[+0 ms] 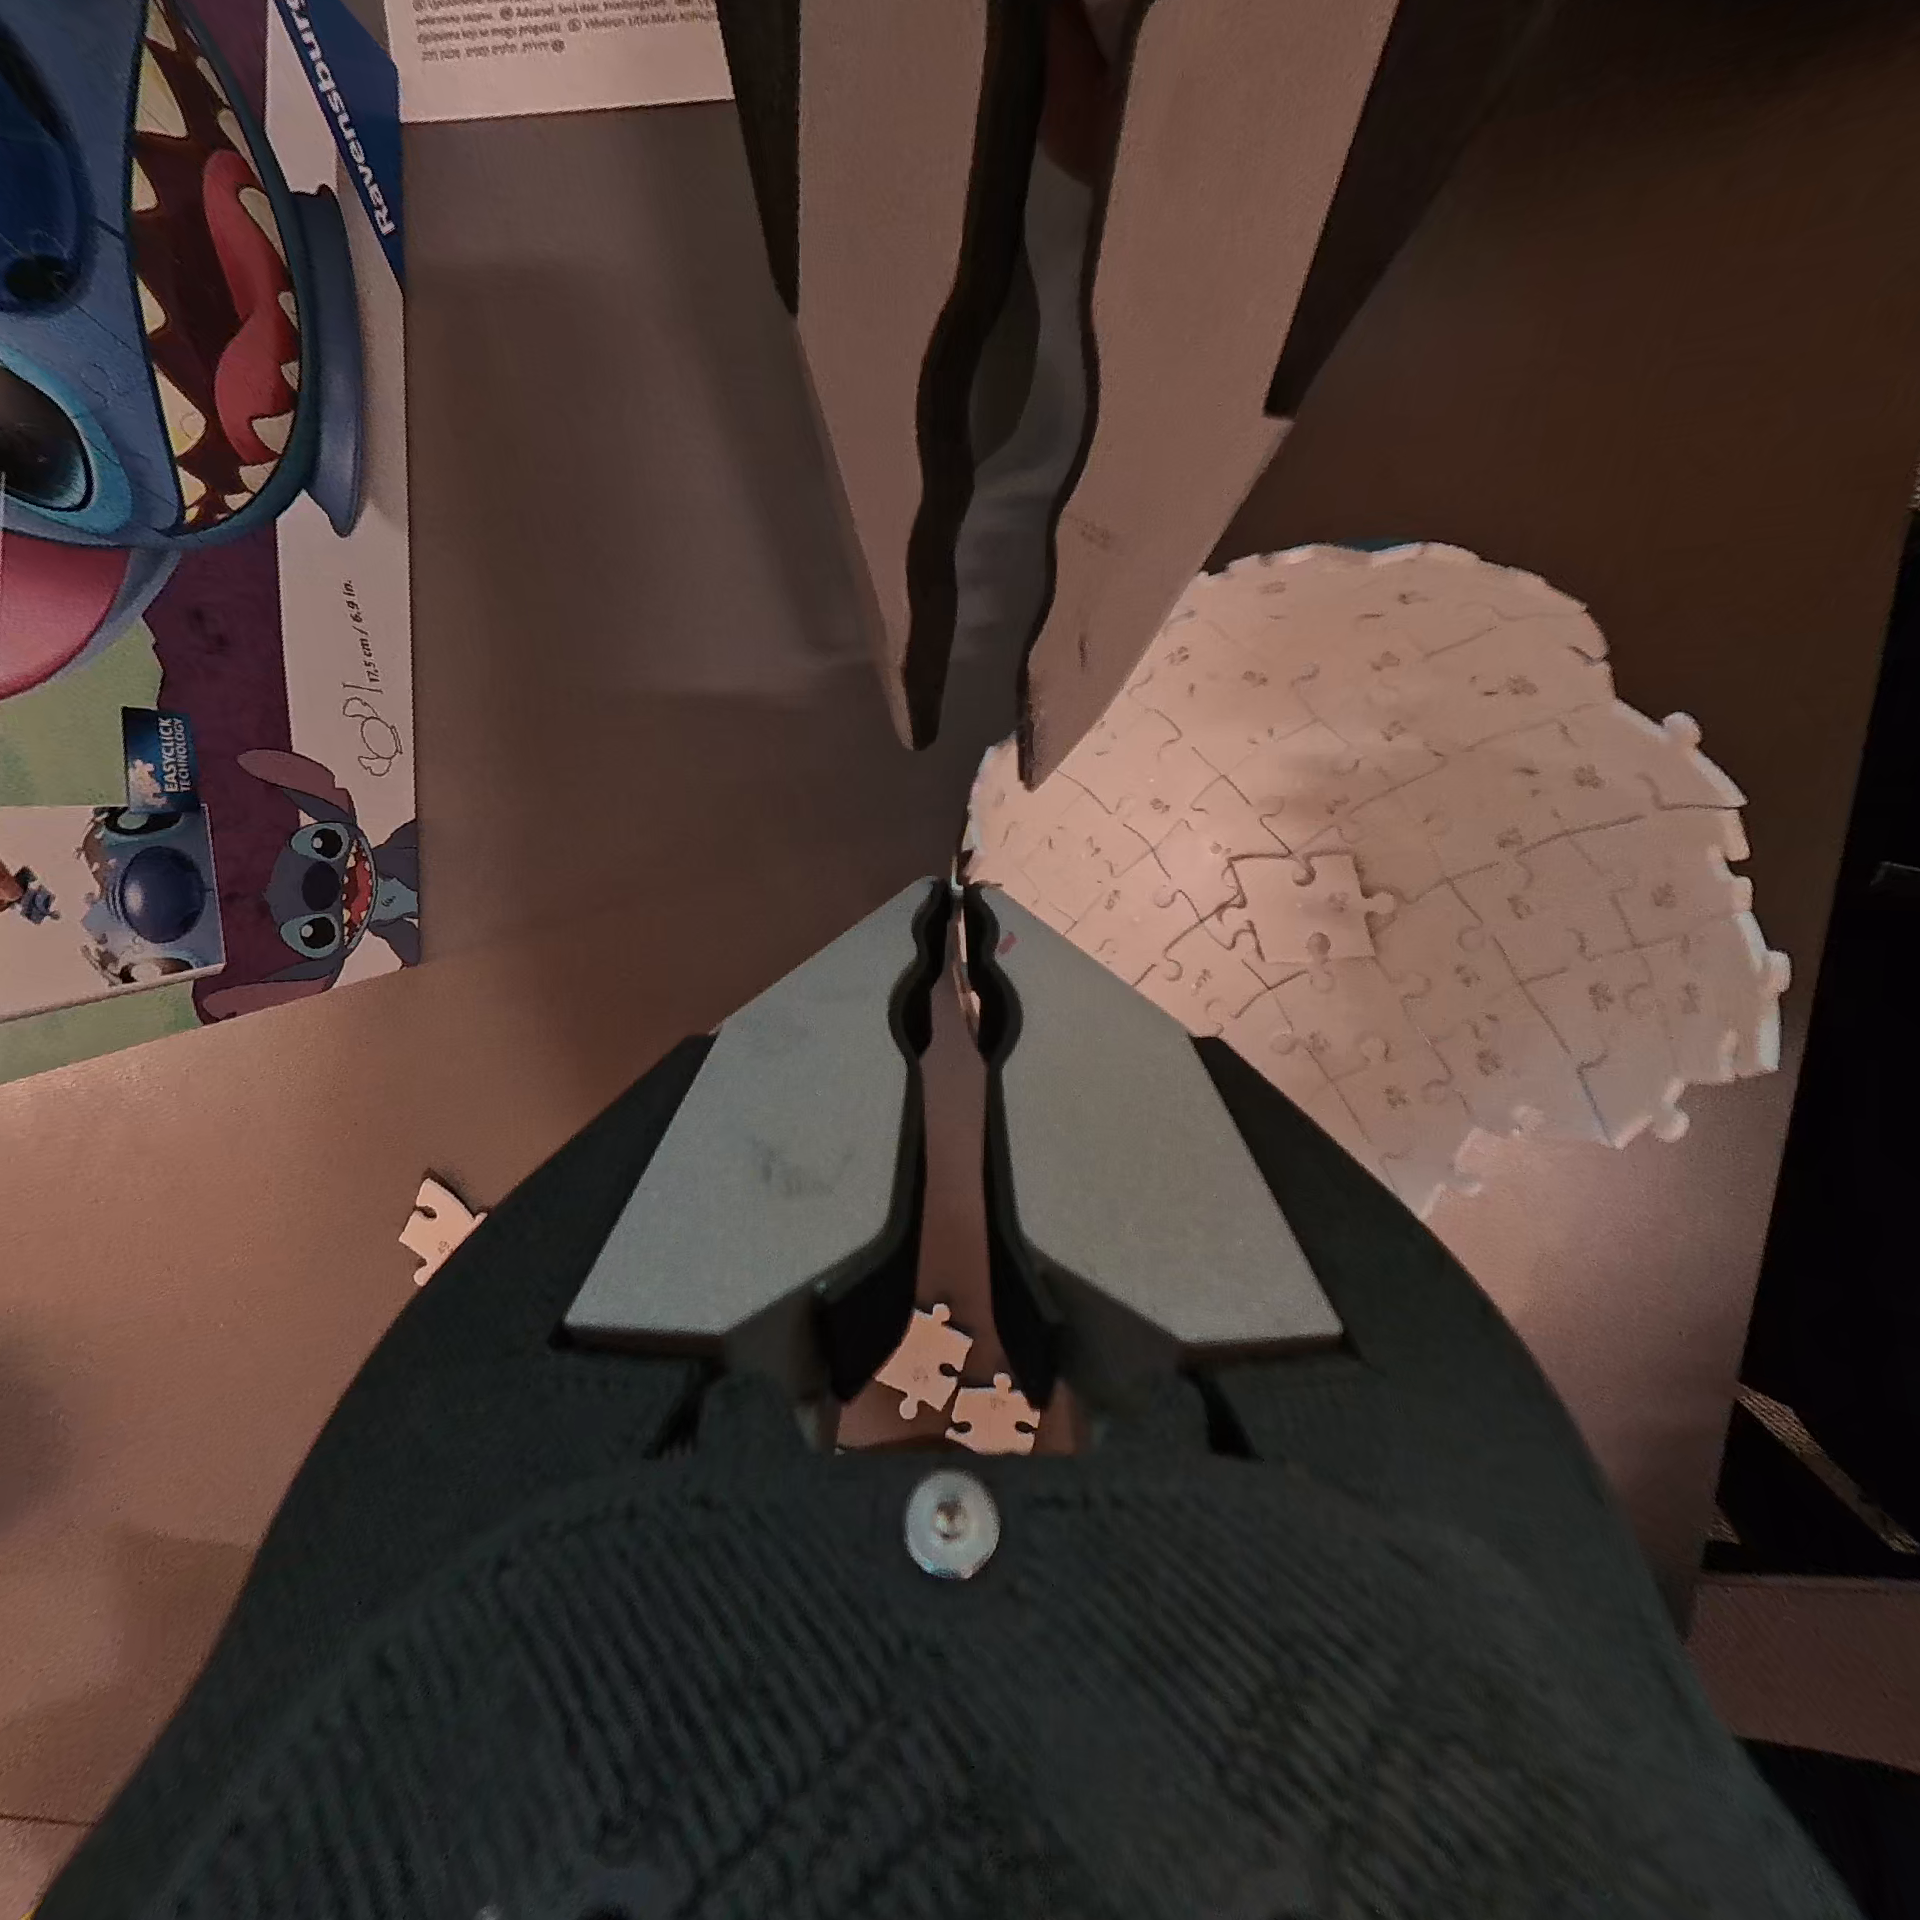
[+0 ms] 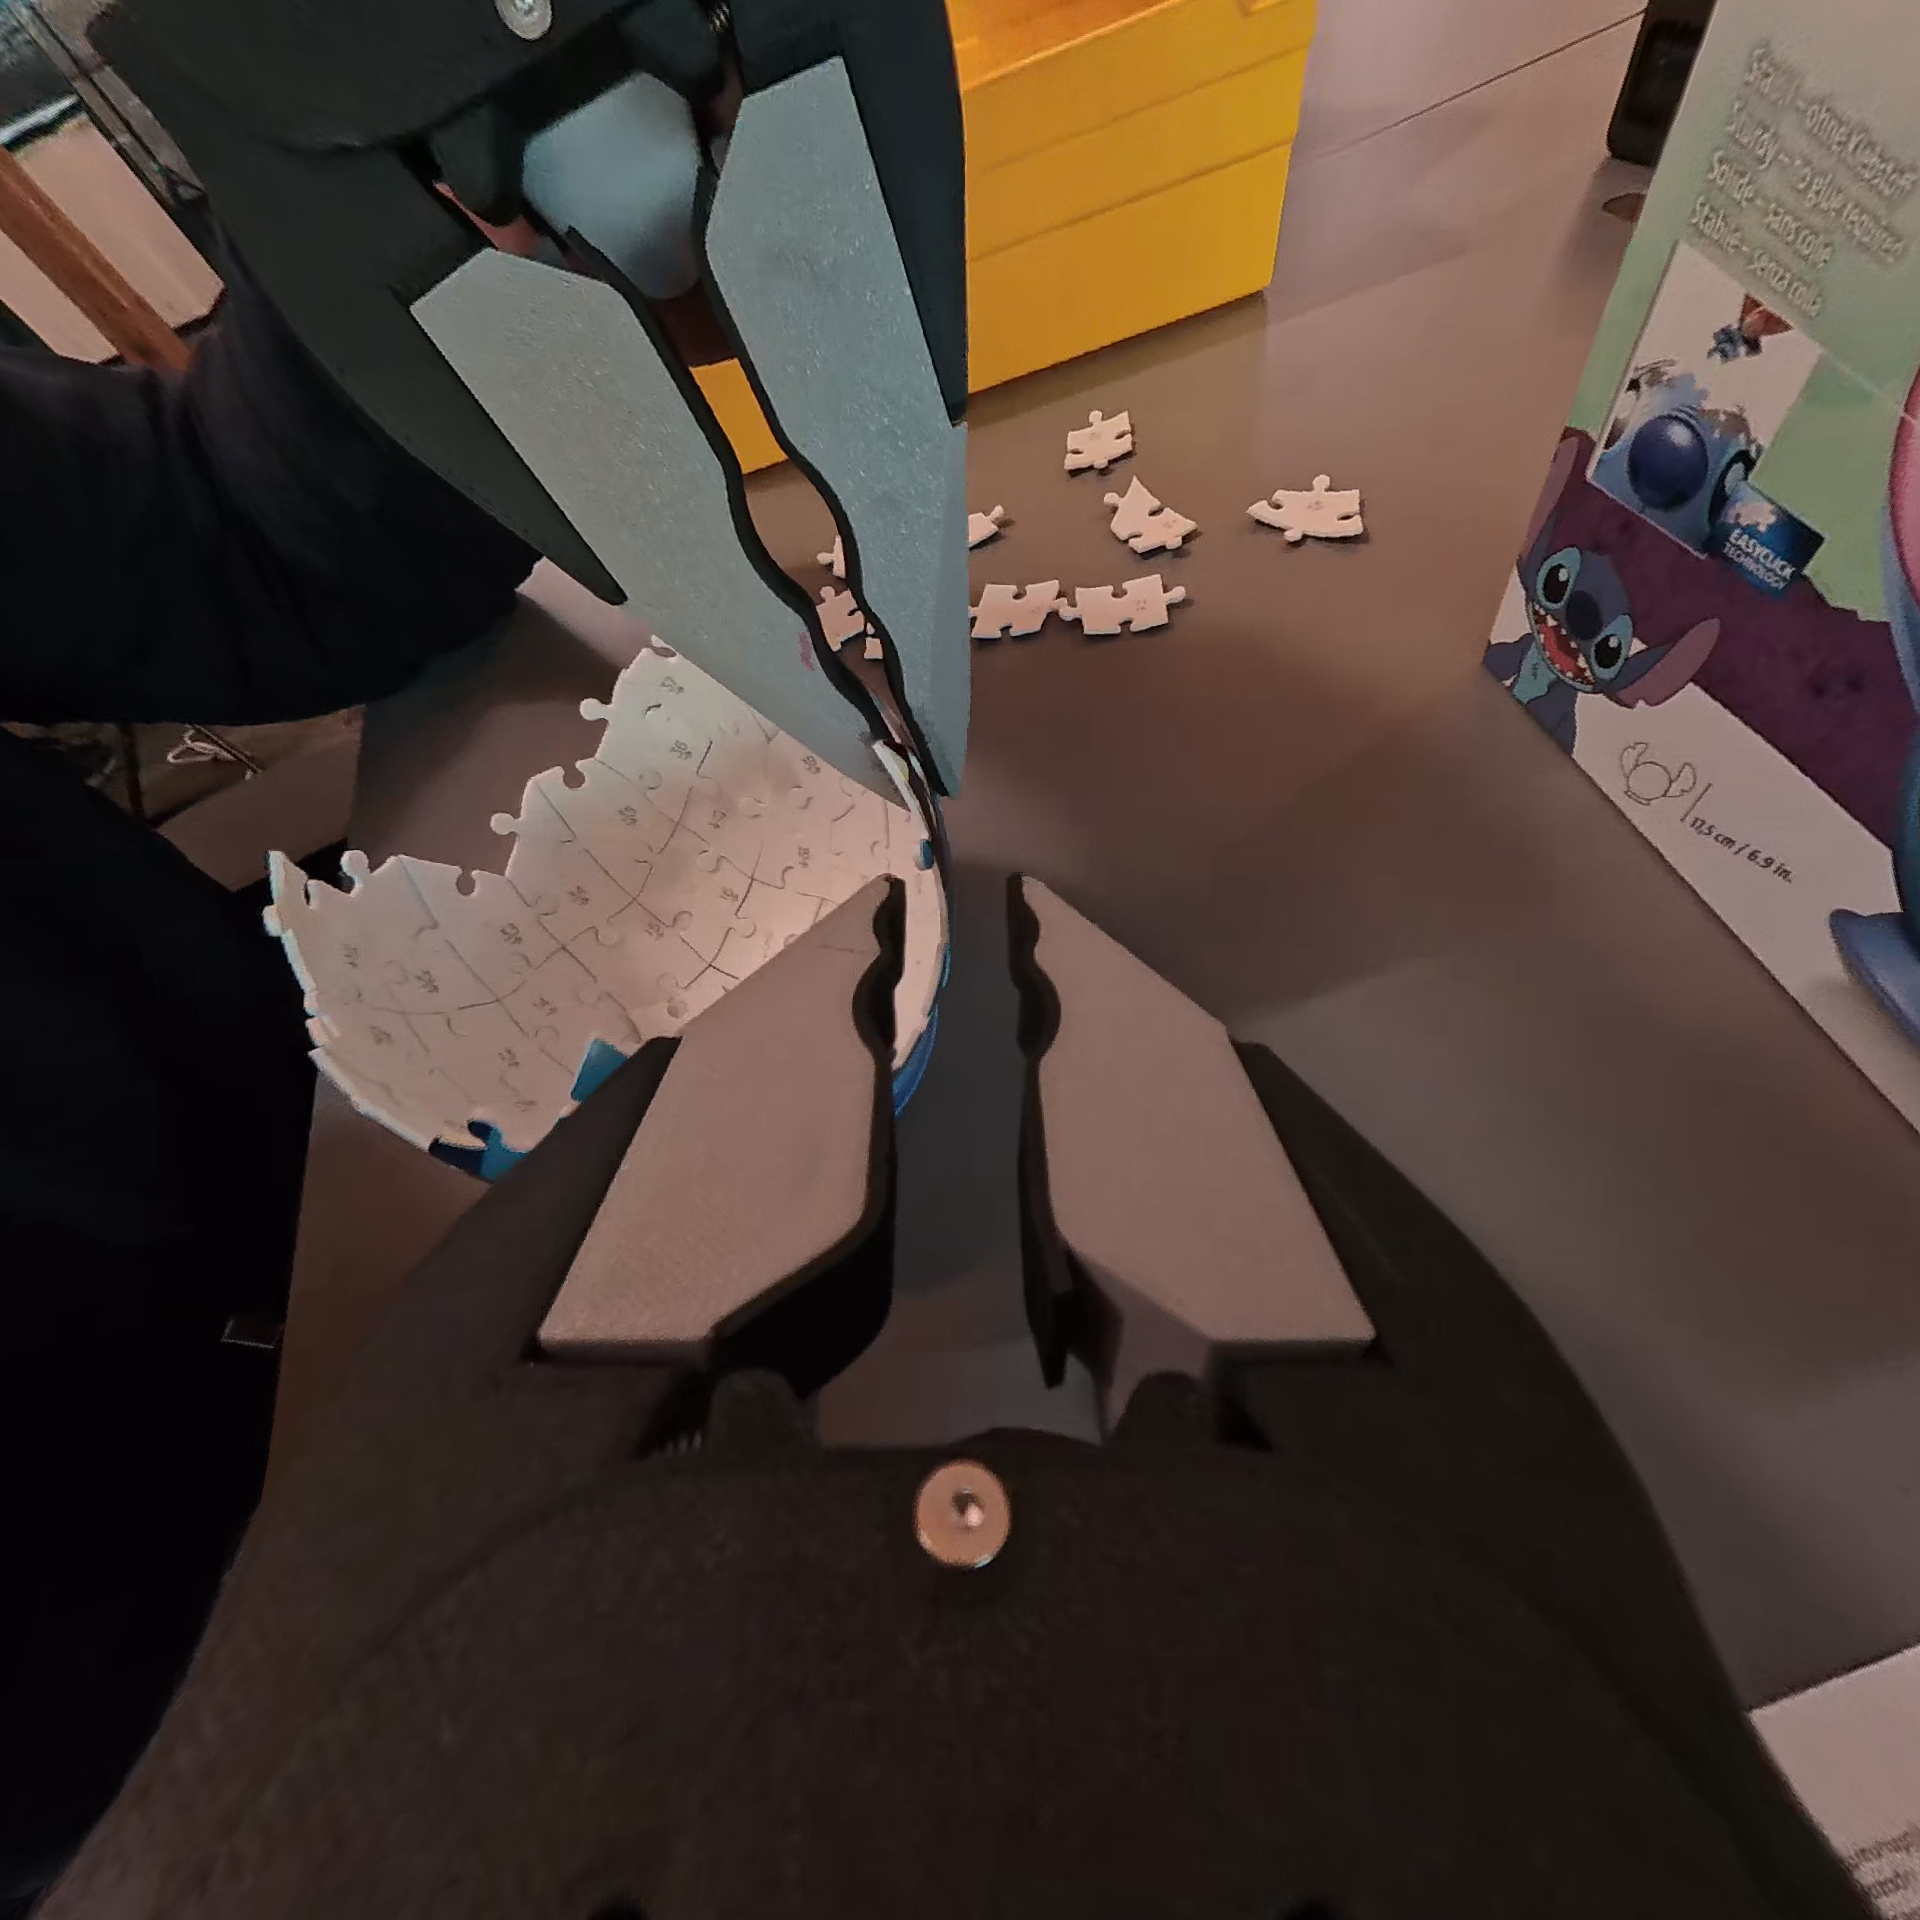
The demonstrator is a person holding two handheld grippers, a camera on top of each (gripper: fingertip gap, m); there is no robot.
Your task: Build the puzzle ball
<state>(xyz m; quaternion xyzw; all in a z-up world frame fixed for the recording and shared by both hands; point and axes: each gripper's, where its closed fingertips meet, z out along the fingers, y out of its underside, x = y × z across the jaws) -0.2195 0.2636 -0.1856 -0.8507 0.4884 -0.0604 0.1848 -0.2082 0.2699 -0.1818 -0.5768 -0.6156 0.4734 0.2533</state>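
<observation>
My left claw [image 1: 954, 894] was pinched shut on the rim of the half-built puzzle ball [image 1: 1455, 873], a white bowl of joined pieces tipped so its inside faced me, with blue showing on its outer edge in the right wrist view. One piece [image 1: 1314, 904] lay loose inside the bowl, sitting askew on the joined ones. My right claw [image 2: 954, 902] stood slightly apart and held nothing, its left finger [image 2: 831, 1039] just in front of the ball's rim, close to where the left claw gripped. Spare pieces [image 2: 1127, 520] lay scattered on the grey table [image 2: 1351, 831], well apart from the ball, in front of a yellow box [image 2: 1122, 177]. The puzzle's carton [image 2: 1704, 623] stood near the right side.
</observation>
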